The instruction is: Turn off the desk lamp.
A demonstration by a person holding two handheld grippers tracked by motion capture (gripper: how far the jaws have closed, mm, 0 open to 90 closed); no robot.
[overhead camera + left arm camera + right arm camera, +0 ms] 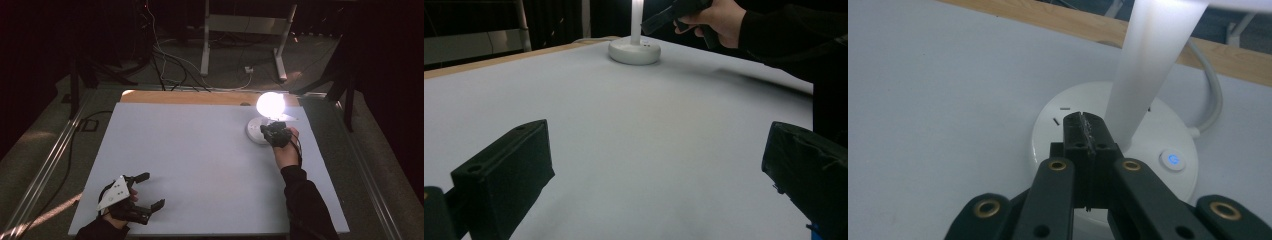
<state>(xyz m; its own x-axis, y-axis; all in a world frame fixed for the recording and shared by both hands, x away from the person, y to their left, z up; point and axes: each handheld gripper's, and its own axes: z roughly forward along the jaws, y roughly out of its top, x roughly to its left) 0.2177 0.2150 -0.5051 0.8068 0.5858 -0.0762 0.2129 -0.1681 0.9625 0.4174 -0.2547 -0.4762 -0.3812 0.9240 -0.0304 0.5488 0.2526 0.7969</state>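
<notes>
**Closed jaws over the lamp base**

While the lamp [265, 117] glows at the far right of the white table [200, 165], the right gripper [272, 132] hangs over its round white base [1088, 130] with both jaws pressed together and nothing between them. In the right gripper view their tips sit just in front of the pale stem [1148, 70], and the lit power button [1172, 159] lies to their right on the base, clearly apart from them. I cannot tell whether the tips touch the base or float just above it.

The left gripper [142, 192] rests at the near left corner of the table, well apart from the lamp, its jaws spread wide and empty.

The risk, as I judge it, is a miss: if the button is the aim, the tips now point beside it, and a push from here would land on bare plastic or nudge the stem. A sideways shove could slide the light base toward the wooden far edge [1228, 55], where the white cord [1213, 95] leaves it, or tip the lamp.

Count: one lamp, one button, one cord, two grippers, two small dark marks [1060, 114] on the base.
</notes>
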